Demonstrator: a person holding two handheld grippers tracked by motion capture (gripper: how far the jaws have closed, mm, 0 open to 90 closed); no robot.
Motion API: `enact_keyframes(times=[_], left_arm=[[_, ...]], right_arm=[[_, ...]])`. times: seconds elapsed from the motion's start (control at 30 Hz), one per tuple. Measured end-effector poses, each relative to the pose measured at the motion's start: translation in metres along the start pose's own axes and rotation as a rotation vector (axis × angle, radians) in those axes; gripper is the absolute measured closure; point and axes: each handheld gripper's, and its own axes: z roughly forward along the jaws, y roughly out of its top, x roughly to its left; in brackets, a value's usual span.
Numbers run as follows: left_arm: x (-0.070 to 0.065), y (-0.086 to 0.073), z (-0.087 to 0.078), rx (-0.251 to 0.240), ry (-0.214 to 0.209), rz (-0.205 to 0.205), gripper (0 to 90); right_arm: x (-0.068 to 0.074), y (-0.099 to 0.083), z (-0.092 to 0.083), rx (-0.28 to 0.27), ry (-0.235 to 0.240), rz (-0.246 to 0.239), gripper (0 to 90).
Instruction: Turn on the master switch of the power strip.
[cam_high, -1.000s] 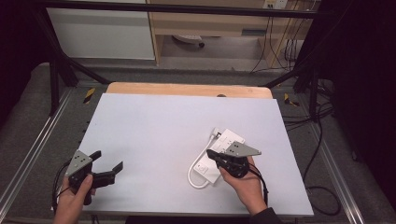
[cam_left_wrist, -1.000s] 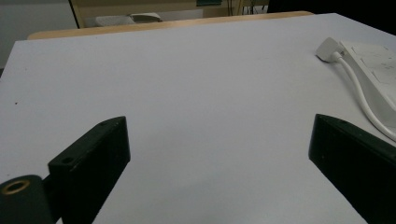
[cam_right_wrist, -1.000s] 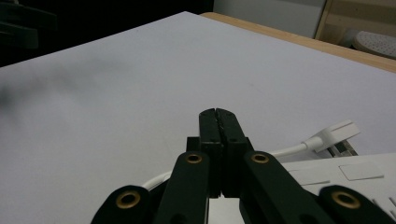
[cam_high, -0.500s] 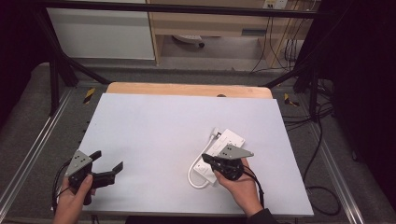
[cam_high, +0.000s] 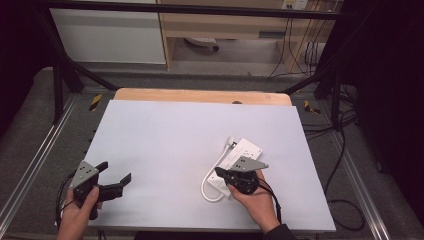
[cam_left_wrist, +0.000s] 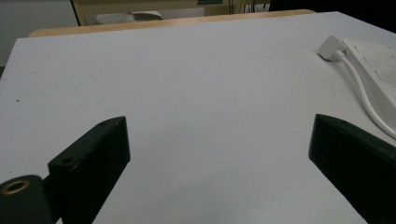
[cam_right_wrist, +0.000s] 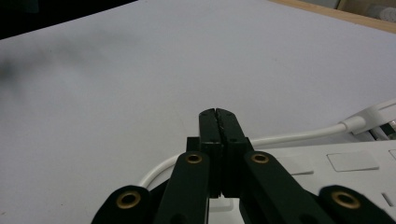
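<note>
the white power strip (cam_high: 239, 162) lies on the right half of the pale bench (cam_high: 165, 145), angled toward the far right, with its white cable (cam_high: 206, 186) looping off its near end and its plug (cam_left_wrist: 329, 47) resting beside its far end. the right gripper (cam_high: 220, 173) sits over the near end of the strip, and in the right gripper view its fingers (cam_right_wrist: 209, 128) are pressed flat together with nothing between them, the cable running just past their tips. the left gripper (cam_high: 114, 175) rests near the near left corner of the bench, well apart from the strip, its fingers (cam_left_wrist: 98, 154) spread wide and empty. the step in hand looks like taking hold of the strip or its cable, so the right fingers would need to part first, since closed they can only nudge. it seems wise to open them while above the strip, then lower so one finger goes each side of the cable or the strip's edge, and close squarely rather than at the tips. the smooth plastic may slide on the bench, so a slow squeeze is safer, and the left gripper could come across to steady the far end.
</note>
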Motion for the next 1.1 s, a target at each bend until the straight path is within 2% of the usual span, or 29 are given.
enact_keyframes(times=[0.6, 1.1], left_arm=[[0.0, 0.0, 0.0, 0.002, -0.005, 0.002, 5.5], [0.0, 0.0, 0.0, 0.002, -0.005, 0.0, 5.5]], right_arm=[[0.001, -0.006, 0.006, 0.041, 0.009, 0.004, 90.0], [0.004, -0.013, 0.015, 0.092, 0.013, -0.012, 90.0]])
